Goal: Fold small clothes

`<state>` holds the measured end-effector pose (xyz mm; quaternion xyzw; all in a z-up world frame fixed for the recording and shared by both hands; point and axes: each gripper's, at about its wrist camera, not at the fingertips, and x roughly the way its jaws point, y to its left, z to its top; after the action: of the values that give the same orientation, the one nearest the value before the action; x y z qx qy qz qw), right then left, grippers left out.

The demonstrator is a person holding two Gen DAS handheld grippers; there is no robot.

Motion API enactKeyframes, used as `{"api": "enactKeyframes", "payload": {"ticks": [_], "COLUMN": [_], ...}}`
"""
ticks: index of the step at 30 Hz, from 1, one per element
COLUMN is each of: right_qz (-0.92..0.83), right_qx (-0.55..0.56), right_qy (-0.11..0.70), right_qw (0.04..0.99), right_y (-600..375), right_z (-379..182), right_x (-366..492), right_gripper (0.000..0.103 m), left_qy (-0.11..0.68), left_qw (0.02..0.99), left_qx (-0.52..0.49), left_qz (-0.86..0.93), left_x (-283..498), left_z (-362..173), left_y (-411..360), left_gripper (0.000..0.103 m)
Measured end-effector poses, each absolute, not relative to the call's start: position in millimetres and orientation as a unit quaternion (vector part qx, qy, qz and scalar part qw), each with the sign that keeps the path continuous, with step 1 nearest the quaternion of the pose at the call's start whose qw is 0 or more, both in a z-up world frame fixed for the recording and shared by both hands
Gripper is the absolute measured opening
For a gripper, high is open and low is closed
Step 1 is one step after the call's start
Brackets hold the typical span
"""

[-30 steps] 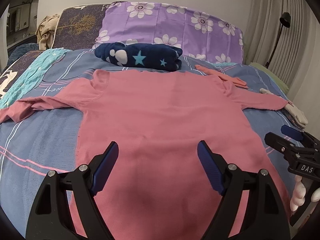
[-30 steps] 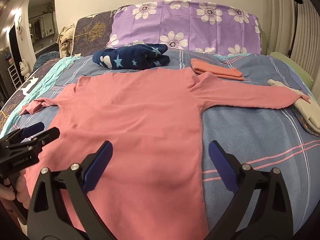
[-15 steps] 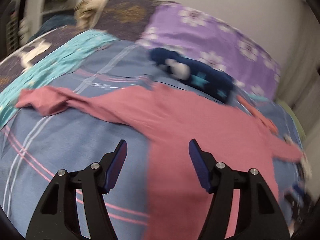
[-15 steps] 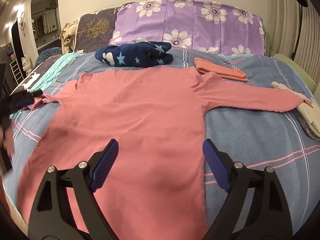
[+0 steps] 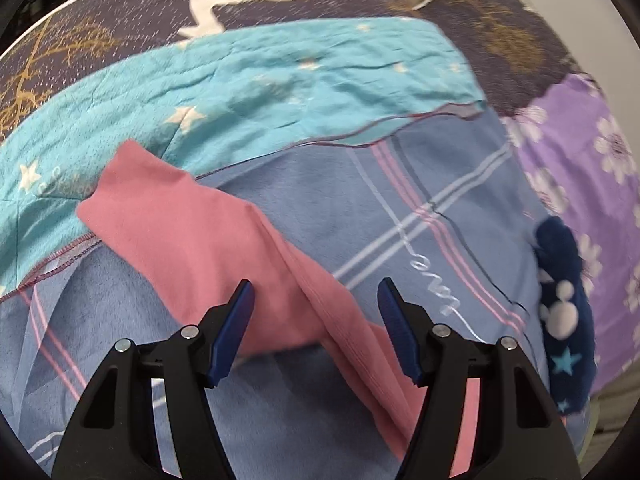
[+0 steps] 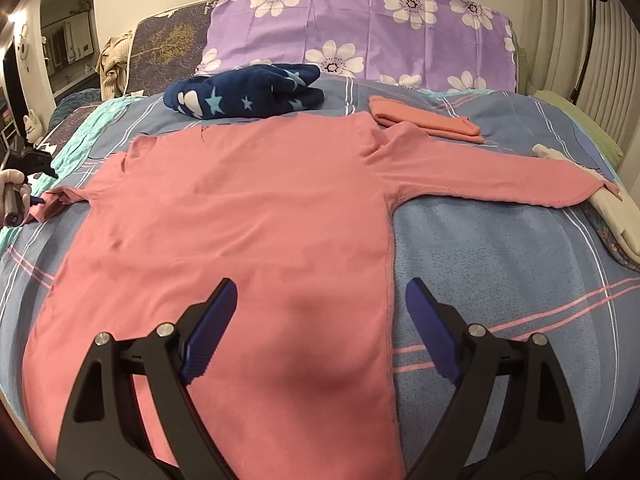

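the pink long-sleeved shirt (image 6: 248, 216) is lying flat across the plaid bedspread (image 6: 500, 264), filling mid-frame in the right view. the left gripper (image 5: 316, 312) is straddling the sleeve (image 5: 208, 240) at lower centre, its jaws partly open after narrowing and gripping nothing. clamp near the cuff, taking both layers, then carry it inward. the right gripper (image 6: 320, 320) is hovering wide open and empty over the hem.

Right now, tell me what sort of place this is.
Most likely a bedroom in a home. A bed with a plaid cover fills the view, a floral pillow leans at its head, and a pink top lies spread on it among folded clothes.
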<state>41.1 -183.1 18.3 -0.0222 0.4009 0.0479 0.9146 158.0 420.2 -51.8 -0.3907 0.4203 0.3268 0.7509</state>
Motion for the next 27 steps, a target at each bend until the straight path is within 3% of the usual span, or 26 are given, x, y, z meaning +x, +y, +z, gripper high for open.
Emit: {"api": "enactKeyframes", "payload": {"ticks": [2, 3, 4, 7, 11, 14, 17, 18, 19, 21, 24, 27], "right_qz": [0.049, 0.051, 0.052, 0.057, 0.058, 0.064, 0.072, 0.073, 0.073, 0.069, 0.057, 0.05], "right_qx": [-0.022, -0.022, -0.023, -0.027, -0.029, -0.016, -0.009, -0.011, -0.014, -0.017, -0.01, 0.002], "right_qy": [0.402, 0.402, 0.402, 0.402, 0.406, 0.409, 0.407, 0.407, 0.408, 0.41, 0.411, 0.413], "right_qw": [0.914, 0.914, 0.914, 0.914, 0.912, 0.91, 0.911, 0.91, 0.91, 0.909, 0.91, 0.909], "right_y": [-181.5, -180.2, -179.3, -177.7, -177.8, -176.1, -173.5, -173.0, -173.0, -176.2, -188.2, -200.2], "right_z": [17.1, 16.8, 16.8, 16.4, 12.5, 11.7, 13.0, 12.7, 12.3, 12.1, 14.3, 16.2], "right_x": [44.5, 46.0, 46.8, 49.0, 54.7, 58.0, 55.4, 54.1, 52.7, 50.8, 50.0, 51.8], "right_gripper": [0.087, 0.087, 0.087, 0.088, 0.088, 0.088, 0.088, 0.088, 0.088, 0.088, 0.088, 0.088], "left_qy": [0.432, 0.434, 0.431, 0.396, 0.346, 0.291, 0.261, 0.262, 0.265, 0.278, 0.31, 0.329], "left_qw": [0.738, 0.729, 0.725, 0.755, 0.842, 0.92, 0.952, 0.955, 0.955, 0.951, 0.934, 0.926], "left_qx": [-0.403, -0.417, -0.43, -0.427, -0.353, -0.25, -0.15, -0.111, -0.083, 0.001, 0.113, 0.151], "left_qz": [0.328, 0.325, 0.322, 0.301, 0.215, 0.082, -0.053, -0.088, -0.108, -0.137, -0.139, -0.105], "left_x": [163.0, 164.2, 162.5, 157.6, 163.2, 161.8, 151.2, 144.9, 140.2, 124.6, 106.9, 95.9], "left_z": [-64.6, -72.6, -76.5, -61.3, 3.7, 74.6, 104.8, 104.8, 101.2, 79.3, 31.2, -1.0], "left_y": [427.8, 433.2, 435.9, 428.2, 371.3, 280.0, 184.4, 152.6, 130.4, 75.4, 26.9, 26.7], "left_gripper": [0.045, 0.019, 0.003, 0.002, 0.002, 0.002, 0.003, 0.011, 0.034, 0.055, 0.056, 0.056]}}
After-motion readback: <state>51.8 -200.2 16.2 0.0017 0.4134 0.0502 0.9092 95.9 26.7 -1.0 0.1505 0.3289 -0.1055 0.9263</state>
